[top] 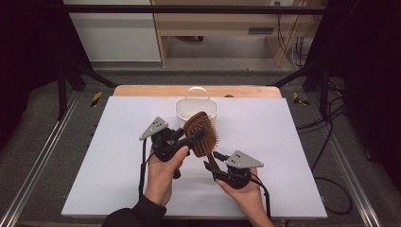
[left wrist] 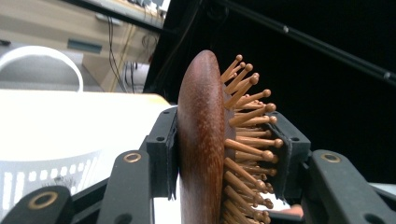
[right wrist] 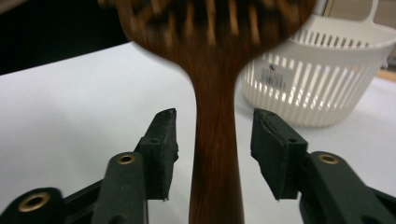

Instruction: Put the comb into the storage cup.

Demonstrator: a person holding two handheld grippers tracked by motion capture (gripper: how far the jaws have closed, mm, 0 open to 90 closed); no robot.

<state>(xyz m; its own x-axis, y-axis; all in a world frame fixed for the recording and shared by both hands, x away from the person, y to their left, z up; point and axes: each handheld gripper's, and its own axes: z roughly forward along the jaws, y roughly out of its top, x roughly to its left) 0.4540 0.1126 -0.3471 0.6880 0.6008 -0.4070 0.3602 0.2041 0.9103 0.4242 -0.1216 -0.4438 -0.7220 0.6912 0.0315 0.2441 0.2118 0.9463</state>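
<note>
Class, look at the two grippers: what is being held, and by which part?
The left gripper is shut on the wooden hairbrush, clamping its head, back against bristles. The right gripper is open around the handle.

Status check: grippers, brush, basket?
Left gripper shut on hairbrush head. Right gripper open, fingers either side of the handle, not touching. White basket just behind, nothing in the way.

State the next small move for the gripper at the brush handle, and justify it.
Probably draw the right gripper back off the handle: its jaws stand open either side without touching, while the left gripper clamps the hairbrush head near the white basket.
</note>
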